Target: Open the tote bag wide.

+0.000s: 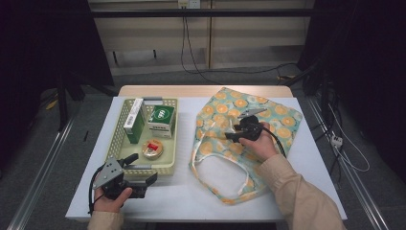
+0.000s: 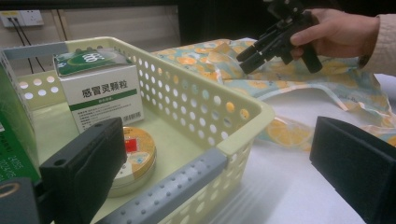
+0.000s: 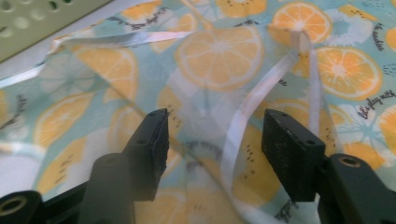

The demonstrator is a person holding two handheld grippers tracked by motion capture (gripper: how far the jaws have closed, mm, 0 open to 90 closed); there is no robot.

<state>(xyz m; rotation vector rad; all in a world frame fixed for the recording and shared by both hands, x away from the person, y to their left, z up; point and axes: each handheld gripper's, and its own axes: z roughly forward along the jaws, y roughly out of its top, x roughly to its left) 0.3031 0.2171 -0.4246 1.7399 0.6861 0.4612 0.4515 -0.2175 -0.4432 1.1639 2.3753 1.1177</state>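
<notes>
High view. A fruit-print tote bag [image 1: 225,139] lies flat on the white surface [image 1: 306,191], at 3 o'clock from a pale green perforated basket [image 1: 118,125]. The right gripper [image 1: 229,133] rests over the bag's middle, pointing toward 9 o'clock; in the right gripper view its jaws stand apart above the printed cloth, with a white strap [image 3: 247,112] of the bag running up between them and neither pad pressing on it. The left gripper [image 1: 143,170] sits at 6 o'clock from the basket, its jaws spread wide on either side of the basket's grey-handled near rim [image 2: 177,186], gripping nothing. Inside the basket: two green-and-white boxes [image 1: 161,120] toward 12 o'clock and a round tin [image 1: 152,148] toward 6 o'clock.
</notes>
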